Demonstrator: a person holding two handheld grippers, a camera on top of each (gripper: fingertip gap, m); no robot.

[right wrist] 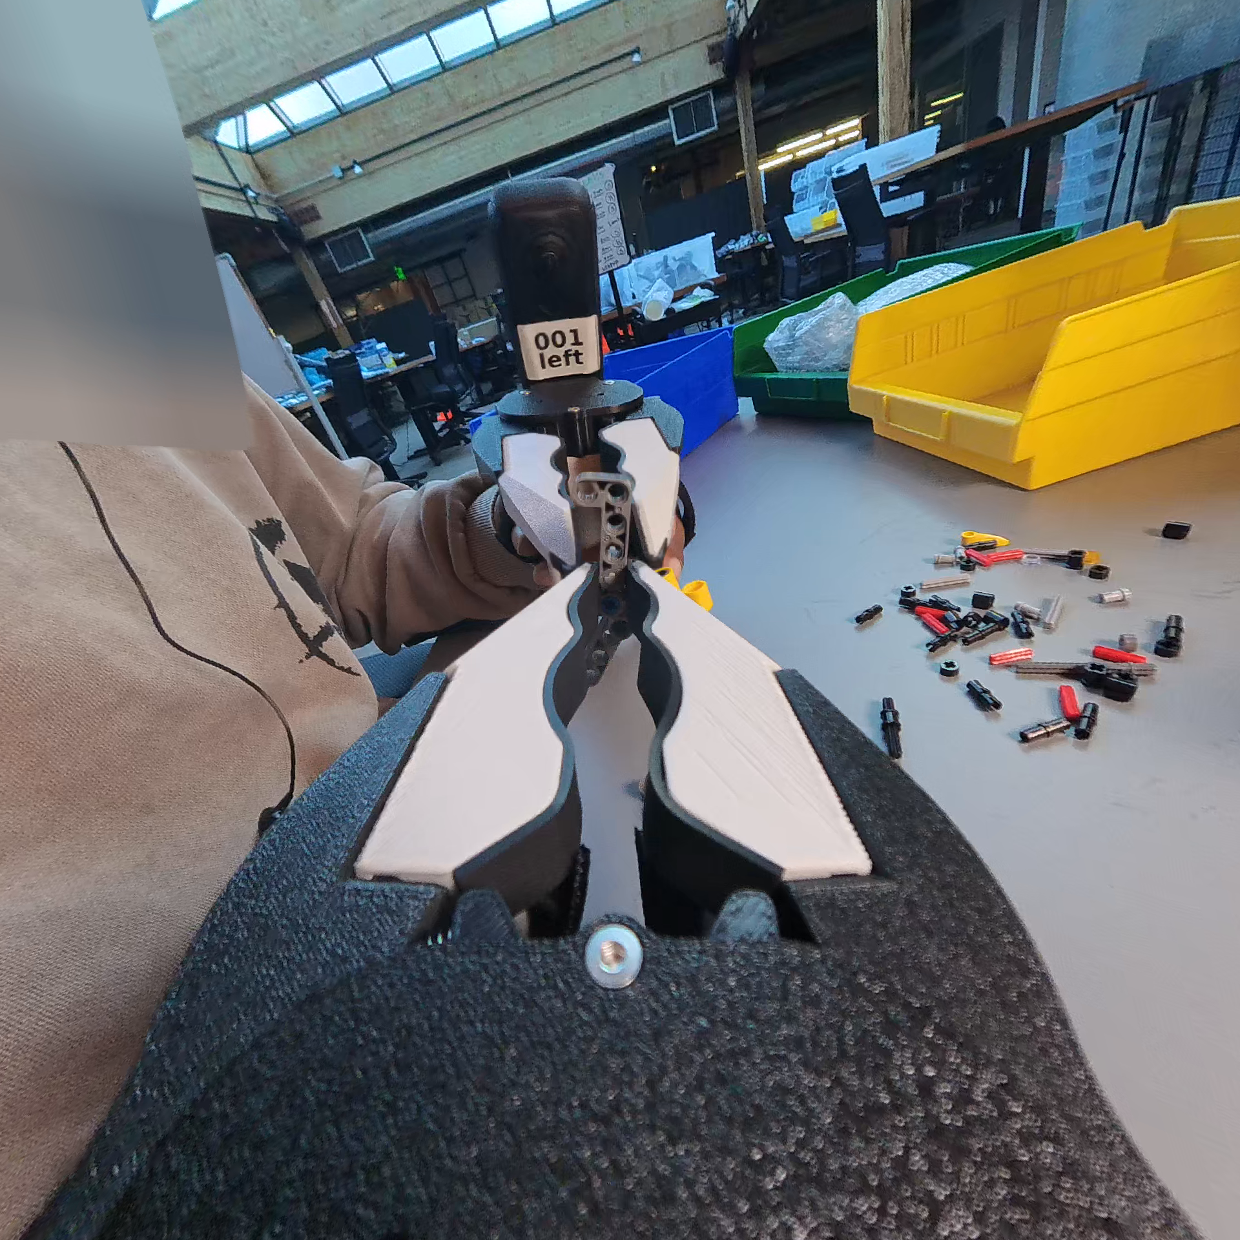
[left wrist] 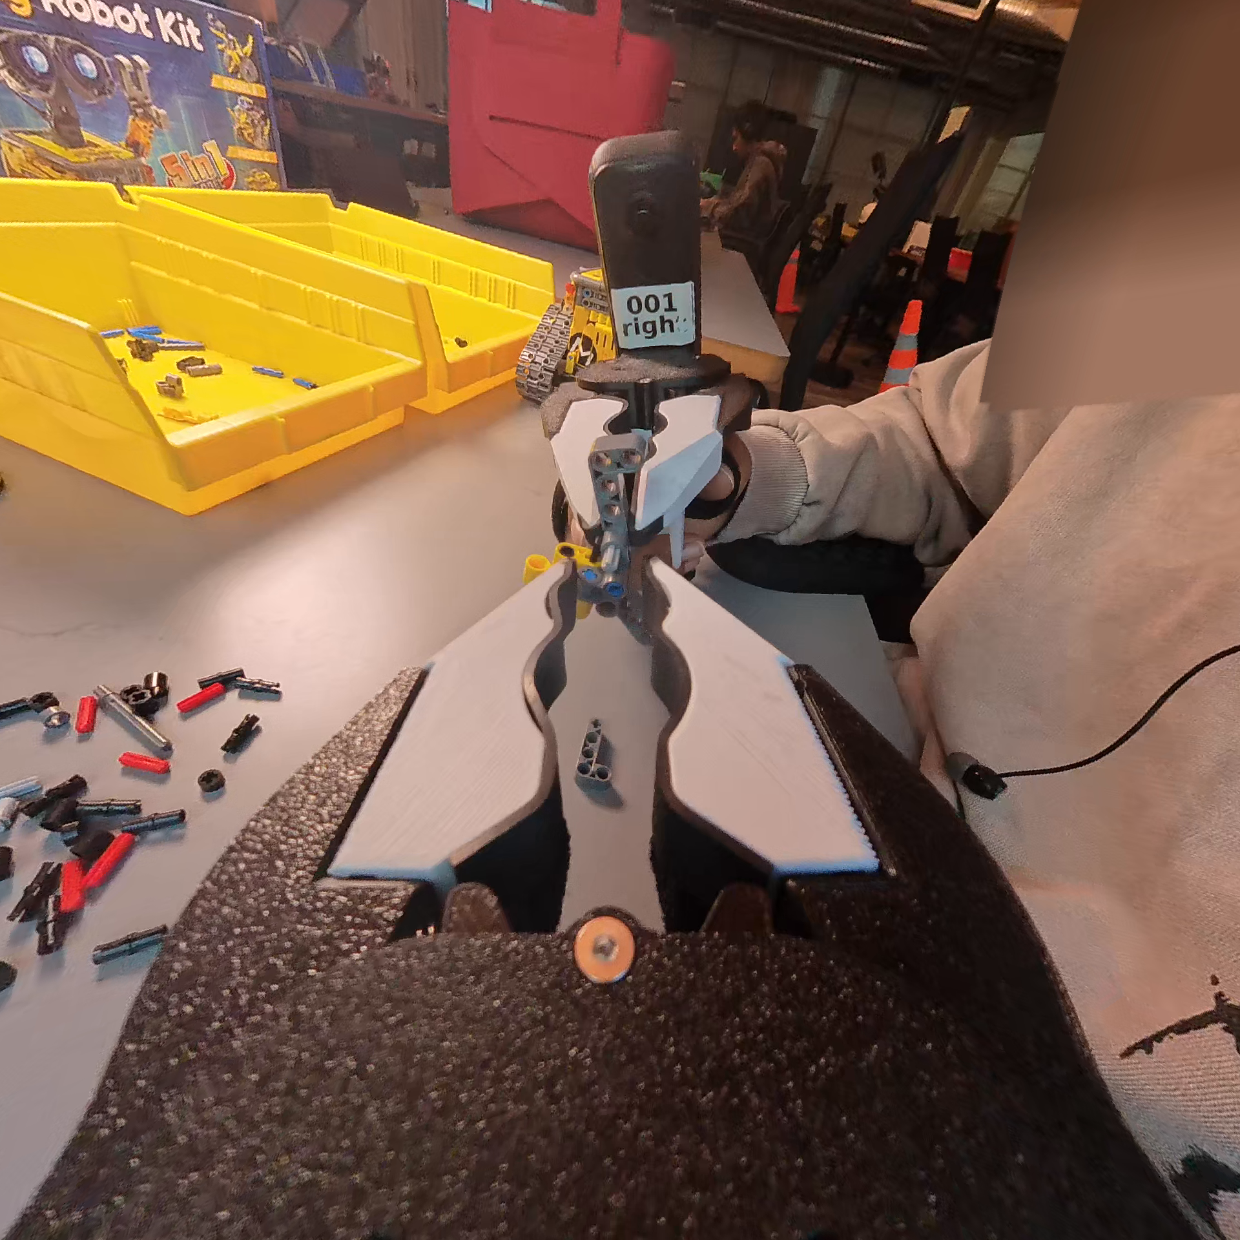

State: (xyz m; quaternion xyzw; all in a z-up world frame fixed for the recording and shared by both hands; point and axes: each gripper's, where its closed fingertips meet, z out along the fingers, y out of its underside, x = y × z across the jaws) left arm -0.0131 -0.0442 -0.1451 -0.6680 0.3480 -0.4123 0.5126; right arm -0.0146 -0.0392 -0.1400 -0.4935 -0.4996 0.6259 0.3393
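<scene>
Facing each other tip to tip above the grey table (left wrist: 282,577), the two grippers meet on one small assembly of construction-toy parts. The left gripper (left wrist: 607,577) has its white fingers drawn together at the tips around the lower end of the assembly (left wrist: 604,577), where blue pins, a black piece and a yellow connector (left wrist: 547,563) sit clustered. The right gripper (right wrist: 612,582) also has its fingers closed in on the same piece, seen from its own camera as a dark studded beam running between the tips.

A grey L-shaped beam (left wrist: 612,490) with round holes rises from the cluster. In the right wrist view the beam (right wrist: 607,517) stands between the opposite gripper's fingers, its short arm at the top.

A short grey beam (left wrist: 592,750) lies on the table under the left gripper. Loose black, red and grey pins (left wrist: 114,771) are scattered on the table to the side. Yellow bins (left wrist: 221,349) stand farther back, one with small parts, and a yellow tracked toy model (left wrist: 570,335) sits beside them. A person's beige sleeve (left wrist: 865,463) reaches to the right gripper.
</scene>
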